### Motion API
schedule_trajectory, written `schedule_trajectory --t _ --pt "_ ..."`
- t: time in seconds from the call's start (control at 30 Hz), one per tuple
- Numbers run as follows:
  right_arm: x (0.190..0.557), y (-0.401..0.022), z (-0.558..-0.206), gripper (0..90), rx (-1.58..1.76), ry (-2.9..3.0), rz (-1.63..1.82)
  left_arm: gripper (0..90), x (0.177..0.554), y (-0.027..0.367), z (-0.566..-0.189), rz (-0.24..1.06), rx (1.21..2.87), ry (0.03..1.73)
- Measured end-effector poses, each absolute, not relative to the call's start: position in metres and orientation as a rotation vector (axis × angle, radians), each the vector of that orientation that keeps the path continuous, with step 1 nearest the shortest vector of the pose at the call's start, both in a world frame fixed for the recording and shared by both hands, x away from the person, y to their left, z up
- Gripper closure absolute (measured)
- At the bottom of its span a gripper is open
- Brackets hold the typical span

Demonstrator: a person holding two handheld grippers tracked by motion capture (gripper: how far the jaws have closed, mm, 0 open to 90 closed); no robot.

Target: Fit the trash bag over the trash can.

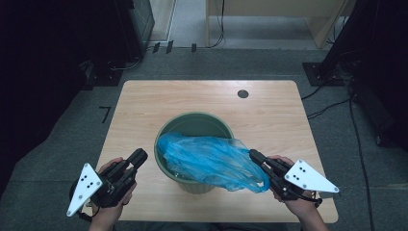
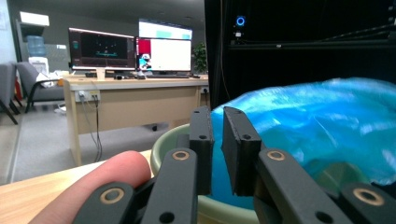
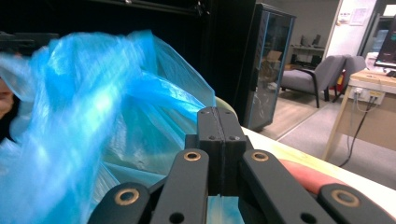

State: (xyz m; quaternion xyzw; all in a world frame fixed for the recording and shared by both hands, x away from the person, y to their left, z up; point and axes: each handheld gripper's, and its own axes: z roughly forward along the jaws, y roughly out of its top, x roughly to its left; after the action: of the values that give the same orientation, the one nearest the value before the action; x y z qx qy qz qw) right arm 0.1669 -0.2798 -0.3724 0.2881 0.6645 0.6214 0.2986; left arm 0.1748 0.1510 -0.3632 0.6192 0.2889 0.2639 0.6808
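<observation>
Right now the thin blue plastic bag (image 1: 211,161) lies bunched across the mouth of the round green plastic bin (image 1: 192,126) at the table's middle, its length running toward the right gripper (image 1: 253,155). That gripper's jaws are pressed together on the bag's near corner. The left gripper (image 1: 139,156) sits just left of the bin, jaws narrowly parted, empty, on the pale wooden table (image 1: 144,101).
</observation>
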Motion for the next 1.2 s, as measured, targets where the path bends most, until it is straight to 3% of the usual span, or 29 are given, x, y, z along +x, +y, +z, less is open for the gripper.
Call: schedule_trajectory --t 0.07,0.37,0.43,0.53,0.6,0.7,0.8,0.93,1.2 --pt "0.162 -0.28 -0.371 90.0 0.759 1.758 1.66 66.1 0.17 0.142 -0.36 0.573 1.395 0.624" --pt "0.156 -0.268 -0.366 90.0 0.75 1.732 1.698 36.4 0.135 0.072 -0.352 0.58 1.456 0.503" --pt "0.154 -0.263 -0.366 90.0 0.737 1.743 1.704 26.0 0.13 0.058 -0.355 0.623 1.516 0.48" --pt "0.152 -0.255 -0.368 90.0 0.703 1.77 1.693 20.9 0.13 0.046 -0.366 0.698 1.595 0.477" --pt "0.15 -0.253 -0.37 90.0 0.691 1.778 1.685 26.4 0.133 0.046 -0.372 0.73 1.625 0.511" --pt "0.149 -0.255 -0.372 90.0 0.685 1.782 1.671 57.9 0.138 0.059 -0.375 0.726 1.606 0.525" --pt "0.153 -0.262 -0.377 90.0 0.71 1.777 1.653 75.2 0.145 0.081 -0.375 0.668 1.554 0.577" --pt "0.161 -0.271 -0.388 90.0 0.755 1.783 1.62 82.5 0.154 0.106 -0.376 0.597 1.485 0.626" --pt "0.166 -0.277 -0.398 90.0 0.748 1.803 1.565 86.0 0.164 0.144 -0.377 0.423 1.437 0.591"
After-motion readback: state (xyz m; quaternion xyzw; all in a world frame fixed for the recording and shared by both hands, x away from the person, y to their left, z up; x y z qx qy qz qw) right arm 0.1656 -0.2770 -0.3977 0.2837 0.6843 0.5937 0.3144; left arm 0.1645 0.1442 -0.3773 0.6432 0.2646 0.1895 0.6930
